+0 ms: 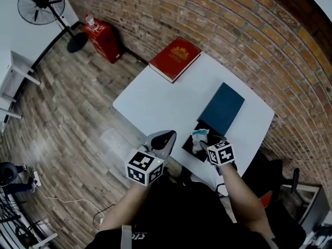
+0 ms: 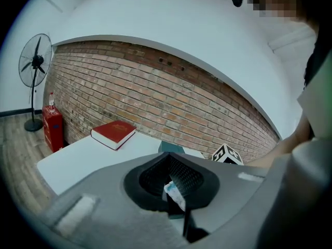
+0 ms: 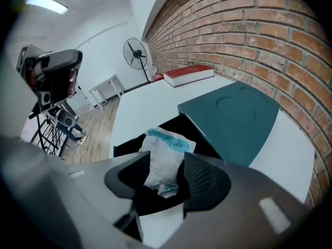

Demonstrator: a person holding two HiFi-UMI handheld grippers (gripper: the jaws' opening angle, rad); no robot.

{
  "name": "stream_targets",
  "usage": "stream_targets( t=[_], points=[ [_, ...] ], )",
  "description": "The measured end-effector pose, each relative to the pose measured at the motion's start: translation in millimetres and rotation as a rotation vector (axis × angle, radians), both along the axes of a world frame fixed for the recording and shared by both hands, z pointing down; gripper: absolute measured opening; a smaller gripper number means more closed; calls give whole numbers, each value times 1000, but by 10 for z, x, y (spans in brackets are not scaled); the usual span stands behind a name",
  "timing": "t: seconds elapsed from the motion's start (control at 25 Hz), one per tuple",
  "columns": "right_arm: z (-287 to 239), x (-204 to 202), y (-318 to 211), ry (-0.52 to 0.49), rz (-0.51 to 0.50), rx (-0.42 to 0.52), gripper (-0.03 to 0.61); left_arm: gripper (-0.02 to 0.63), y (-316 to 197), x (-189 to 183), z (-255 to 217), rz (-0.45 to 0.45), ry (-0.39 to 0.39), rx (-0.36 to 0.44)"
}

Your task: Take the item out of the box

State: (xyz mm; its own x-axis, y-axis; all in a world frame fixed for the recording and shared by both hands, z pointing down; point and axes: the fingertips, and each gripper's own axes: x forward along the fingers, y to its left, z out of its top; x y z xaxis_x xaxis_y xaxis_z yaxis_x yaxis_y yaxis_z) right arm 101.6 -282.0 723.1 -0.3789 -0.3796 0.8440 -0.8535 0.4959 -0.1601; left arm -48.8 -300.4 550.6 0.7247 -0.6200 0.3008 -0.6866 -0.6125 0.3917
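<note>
A black box (image 1: 208, 126) sits open on the white table (image 1: 155, 102), near its right front edge. Its teal lid (image 1: 222, 108) lies just beyond, partly over the box. A white packet with a blue band (image 1: 198, 138) rests in the box. My right gripper (image 1: 206, 145) hovers over it, open. In the right gripper view the packet (image 3: 165, 152) stands between the spread jaws of that gripper (image 3: 166, 173), and the lid (image 3: 233, 118) is to the right. My left gripper (image 1: 165, 136) is shut and empty at the table's front edge, left of the box.
A red book (image 1: 175, 58) lies at the table's far left corner. A brick wall runs behind the table. On the wooden floor stand a red extinguisher case (image 1: 104, 39), a pedestal fan (image 1: 40, 4) and a white shelf (image 1: 15, 82).
</note>
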Motion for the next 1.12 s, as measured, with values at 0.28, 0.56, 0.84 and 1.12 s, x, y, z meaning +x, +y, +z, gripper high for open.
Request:
stream_targets(
  t=[0.28,0.56,0.84,1.12],
  points=[
    [153,22,-9,106,-46,-78,198,2,11,-208,-128,-45,18,26],
    [270,-14,-41,185,-98,-158,188,2,86,-289,-168,-67,32,36],
    [298,-45,-24,230,-149,-154,127,2,121,-323,-171,-72,30,36],
    [116,-36,-68,109,-72,-97,21,2,95,-226,-366,-33,0,69]
  ],
)
